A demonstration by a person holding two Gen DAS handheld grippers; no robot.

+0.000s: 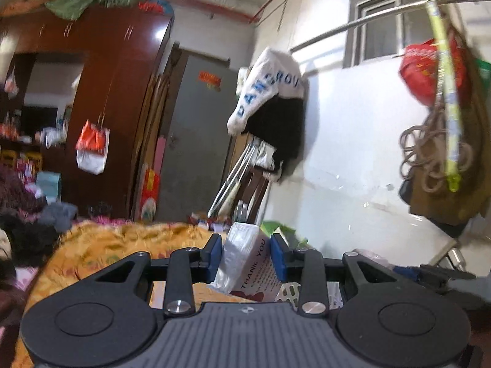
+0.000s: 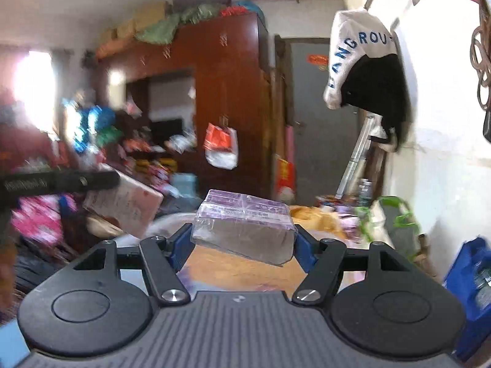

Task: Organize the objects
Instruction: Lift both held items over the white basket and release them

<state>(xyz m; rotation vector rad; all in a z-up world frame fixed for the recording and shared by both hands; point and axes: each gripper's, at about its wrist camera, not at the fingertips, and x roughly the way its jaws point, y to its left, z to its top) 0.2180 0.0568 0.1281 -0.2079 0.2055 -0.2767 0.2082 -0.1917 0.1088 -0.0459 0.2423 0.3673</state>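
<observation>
My left gripper (image 1: 246, 256) is shut on a flat package (image 1: 251, 263) with a white plastic wrap and a pale card printed "THANK YOU"; it stands on edge between the blue pads, lifted above an orange blanket (image 1: 116, 245). My right gripper (image 2: 242, 239) is shut on a plastic-wrapped brick-shaped pack (image 2: 245, 224) with a purple printed top and grey-brown sides, held level in the air. In the right wrist view, at the left edge, the other gripper's black finger (image 2: 61, 181) shows against a pink flat box (image 2: 129, 202).
A dark red wardrobe (image 2: 221, 92) with a hanging white-and-red bag (image 2: 221, 147) stands behind. A grey door (image 2: 322, 116) and a hanging white and black jacket (image 2: 362, 61) are on the right. Blue bag (image 2: 472, 282) low right. Clutter of clothes fills the left.
</observation>
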